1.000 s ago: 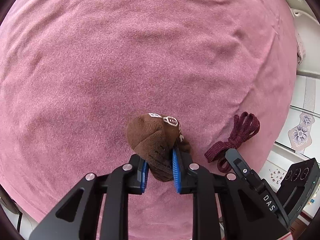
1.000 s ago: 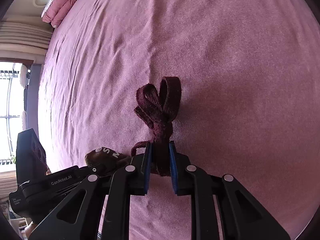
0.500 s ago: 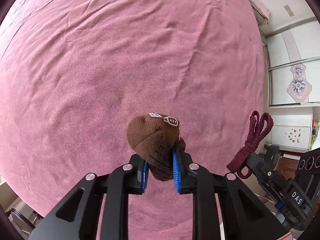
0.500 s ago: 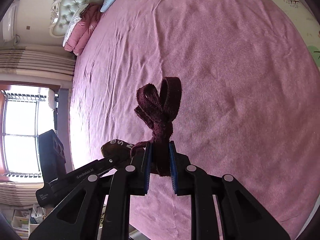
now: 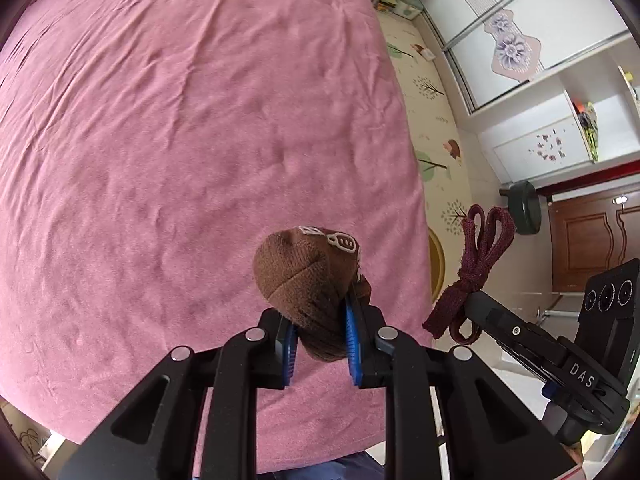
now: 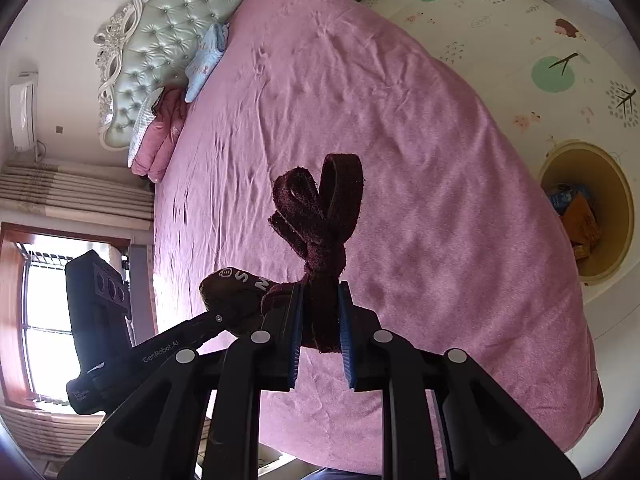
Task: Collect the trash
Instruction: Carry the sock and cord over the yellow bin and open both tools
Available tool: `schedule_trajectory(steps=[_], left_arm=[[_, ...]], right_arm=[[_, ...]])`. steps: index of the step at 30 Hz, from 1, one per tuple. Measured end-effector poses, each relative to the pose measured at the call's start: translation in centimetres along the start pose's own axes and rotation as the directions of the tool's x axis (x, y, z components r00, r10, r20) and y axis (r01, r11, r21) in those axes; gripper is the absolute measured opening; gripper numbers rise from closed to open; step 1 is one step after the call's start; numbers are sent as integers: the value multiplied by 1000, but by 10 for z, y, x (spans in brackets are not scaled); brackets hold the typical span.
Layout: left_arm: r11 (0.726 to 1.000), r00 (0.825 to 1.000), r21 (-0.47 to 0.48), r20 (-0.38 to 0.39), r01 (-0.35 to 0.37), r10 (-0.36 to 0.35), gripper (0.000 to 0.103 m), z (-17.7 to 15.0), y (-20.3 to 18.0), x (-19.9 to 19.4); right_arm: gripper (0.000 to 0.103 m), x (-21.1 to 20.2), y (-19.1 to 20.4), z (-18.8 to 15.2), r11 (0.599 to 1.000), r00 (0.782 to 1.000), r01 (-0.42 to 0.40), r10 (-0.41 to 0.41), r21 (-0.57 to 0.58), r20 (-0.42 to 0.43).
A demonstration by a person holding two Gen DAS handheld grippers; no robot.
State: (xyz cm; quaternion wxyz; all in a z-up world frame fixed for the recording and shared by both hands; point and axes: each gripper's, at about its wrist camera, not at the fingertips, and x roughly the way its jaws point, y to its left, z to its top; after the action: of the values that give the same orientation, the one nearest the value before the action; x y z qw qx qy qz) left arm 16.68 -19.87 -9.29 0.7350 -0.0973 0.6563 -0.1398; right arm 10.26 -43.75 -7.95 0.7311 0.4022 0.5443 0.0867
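My left gripper (image 5: 320, 344) is shut on a brown knitted sock (image 5: 308, 280) with white lettering, held in the air above the pink bed (image 5: 180, 140). My right gripper (image 6: 320, 340) is shut on a knotted dark maroon cloth strip (image 6: 320, 216), also lifted off the bed (image 6: 400, 140). In the left wrist view that maroon strip (image 5: 476, 264) and the right gripper's body show at the right, over the floor. In the right wrist view the brown sock (image 6: 232, 284) shows at the left. A round yellow bin (image 6: 624, 216) with wrappers inside stands on the floor beside the bed.
A tufted green headboard (image 6: 160, 48) with pillows (image 6: 204, 60) sits at the bed's far end. A patterned play mat (image 6: 540, 40) covers the floor beside the bed. White wardrobes (image 5: 540, 60) and a brown door (image 5: 588, 240) stand beyond. A window (image 6: 36, 320) is at the left.
Both grippers have risen and drawn back from the bed with their items still held. The views widened: floor, bin, wardrobes and headboard came into sight. The left view rolled.
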Motion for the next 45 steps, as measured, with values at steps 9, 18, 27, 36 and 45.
schedule_trajectory(steps=[9, 18, 27, 36, 45], left_arm=[[977, 995, 213, -103, 26, -4, 20, -33, -108, 39], [935, 986, 352, -167, 36, 25, 20, -40, -192, 86], [888, 973, 456, -224, 60, 49, 20, -28, -257, 137], [840, 957, 532, -284, 107, 59, 20, -12, -304, 189], [806, 947, 582, -308, 113, 90, 20, 1, -326, 225]], right_arm=[[17, -77, -96, -22, 985, 990, 15, -38, 171, 133], [17, -117, -172, -18, 958, 973, 29, -93, 286, 213], [17, -130, -223, 4, 936, 958, 47, -141, 350, 248], [18, -121, -265, 26, 911, 955, 73, -182, 406, 235], [19, -115, -285, 43, 900, 955, 98, -205, 424, 215]])
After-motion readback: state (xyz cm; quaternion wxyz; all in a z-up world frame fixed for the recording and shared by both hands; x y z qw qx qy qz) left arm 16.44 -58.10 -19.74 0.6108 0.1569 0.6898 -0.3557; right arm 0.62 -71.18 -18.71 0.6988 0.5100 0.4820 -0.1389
